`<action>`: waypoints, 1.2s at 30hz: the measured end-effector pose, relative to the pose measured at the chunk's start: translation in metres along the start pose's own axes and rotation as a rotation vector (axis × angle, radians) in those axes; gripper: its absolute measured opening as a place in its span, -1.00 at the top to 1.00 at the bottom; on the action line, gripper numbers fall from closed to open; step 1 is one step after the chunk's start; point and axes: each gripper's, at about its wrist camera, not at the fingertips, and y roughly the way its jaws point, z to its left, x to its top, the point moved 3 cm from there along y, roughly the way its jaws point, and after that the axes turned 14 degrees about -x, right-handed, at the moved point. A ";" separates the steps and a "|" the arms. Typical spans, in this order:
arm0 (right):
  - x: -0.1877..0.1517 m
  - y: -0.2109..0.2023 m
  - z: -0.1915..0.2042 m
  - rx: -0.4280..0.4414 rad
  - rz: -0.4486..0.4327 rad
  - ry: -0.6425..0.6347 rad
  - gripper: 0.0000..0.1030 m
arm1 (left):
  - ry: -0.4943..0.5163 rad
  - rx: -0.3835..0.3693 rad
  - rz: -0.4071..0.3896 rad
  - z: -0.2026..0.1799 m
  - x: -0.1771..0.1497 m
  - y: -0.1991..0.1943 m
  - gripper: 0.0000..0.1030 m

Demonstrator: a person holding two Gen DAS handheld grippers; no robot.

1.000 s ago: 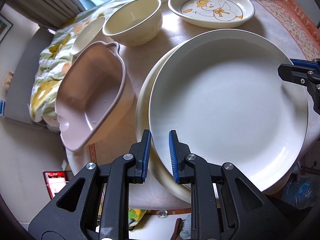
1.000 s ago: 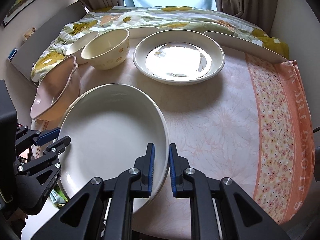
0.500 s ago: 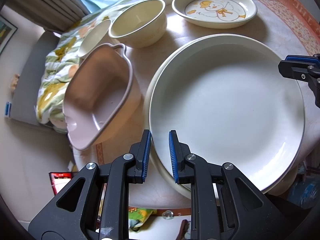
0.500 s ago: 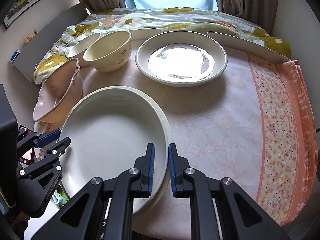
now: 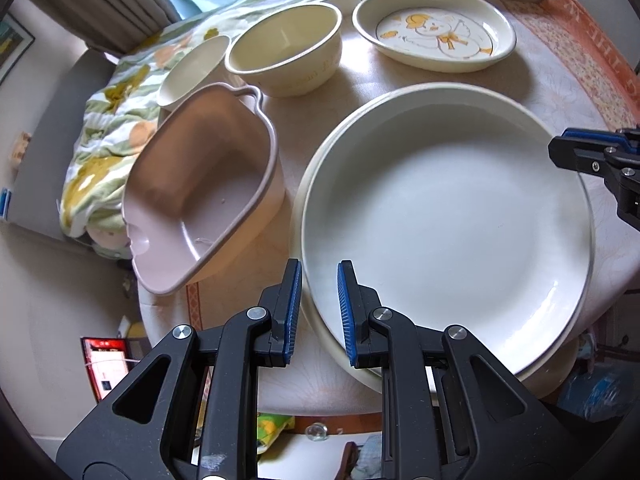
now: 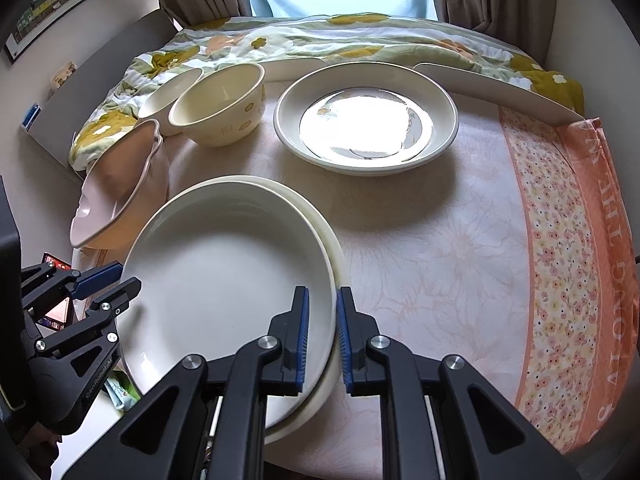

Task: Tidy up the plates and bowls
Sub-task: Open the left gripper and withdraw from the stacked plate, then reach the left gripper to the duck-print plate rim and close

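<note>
White plate (image 5: 448,216) sits on a cream plate (image 6: 338,256) at the table's (image 6: 432,240) near edge. Your left hand-held gripper (image 5: 318,312) and right hand-held gripper (image 6: 322,338) each clamp its rim on opposite sides.

We record a white top plate (image 5: 448,220) over a cream plate (image 6: 334,240), a dusty-pink bowl (image 5: 200,188), and two pale-yellow bowls (image 5: 286,46). The far plate (image 5: 434,32) carries an orange-and-white duck motif. The counter (image 6: 440,248) cloth is pale peach floral with an orange flowered border; the fingers (image 5: 291,300) are black with blue pads.
</note>
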 end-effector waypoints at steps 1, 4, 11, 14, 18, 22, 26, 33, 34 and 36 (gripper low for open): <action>0.000 -0.003 -0.002 0.014 -0.008 0.010 0.75 | -0.012 -0.015 -0.012 0.002 0.001 -0.006 0.69; 0.002 -0.018 -0.009 0.035 -0.034 0.025 0.75 | -0.050 -0.068 -0.067 0.007 0.008 -0.029 0.69; 0.019 -0.068 -0.036 0.038 -0.145 0.078 0.64 | -0.131 -0.175 -0.259 0.019 0.042 -0.093 -0.99; 0.034 -0.088 -0.054 0.035 -0.189 0.098 -0.90 | -0.137 -0.249 -0.330 0.017 0.058 -0.112 -0.99; 0.055 -0.101 -0.083 0.057 -0.260 0.111 -0.99 | -0.193 -0.324 -0.324 0.015 0.079 -0.113 -0.99; 0.088 -0.096 -0.106 0.037 -0.248 0.039 -1.00 | -0.304 -0.408 -0.315 0.016 0.097 -0.096 -0.99; 0.115 -0.060 -0.130 0.003 -0.165 0.025 -1.00 | -0.408 -0.416 -0.279 0.008 0.113 -0.063 -0.99; 0.152 0.029 -0.140 0.098 -0.052 -0.140 -0.95 | -0.564 -0.411 -0.177 -0.001 0.143 0.014 -0.46; 0.155 0.043 -0.138 0.112 -0.024 -0.161 -0.67 | -0.585 -0.409 -0.155 -0.001 0.147 0.026 -0.41; 0.161 0.071 -0.132 0.147 0.037 -0.213 -0.24 | -0.615 -0.406 -0.114 -0.001 0.151 0.048 -0.18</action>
